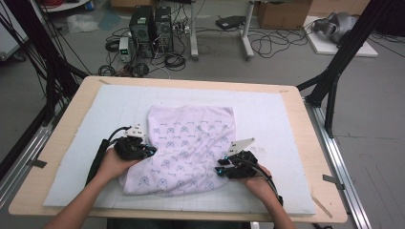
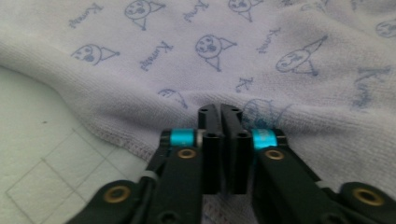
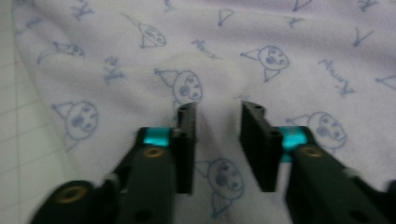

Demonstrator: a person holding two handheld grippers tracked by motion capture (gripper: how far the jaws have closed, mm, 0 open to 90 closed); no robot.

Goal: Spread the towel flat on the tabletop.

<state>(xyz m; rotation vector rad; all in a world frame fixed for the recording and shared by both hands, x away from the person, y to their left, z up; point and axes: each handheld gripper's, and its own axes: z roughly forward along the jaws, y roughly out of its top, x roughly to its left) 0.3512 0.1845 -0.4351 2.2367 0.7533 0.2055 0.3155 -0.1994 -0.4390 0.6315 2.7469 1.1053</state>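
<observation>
two grippers are working the printed cloth (image 1: 191, 148): left gripper (image 2: 220, 112) is pinching its 9 o'clock hem, right gripper (image 3: 217, 112) is standing apart at 4 o'clock.

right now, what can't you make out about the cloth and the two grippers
- Left gripper, left gripper view: jaws together at the lilac printed terry cloth; whether a fold is pinched is hidden by the jaws.
- Right gripper, right gripper view: blur hides any contact with the cloth.
- High view: both grippers' tips are too small.
</observation>
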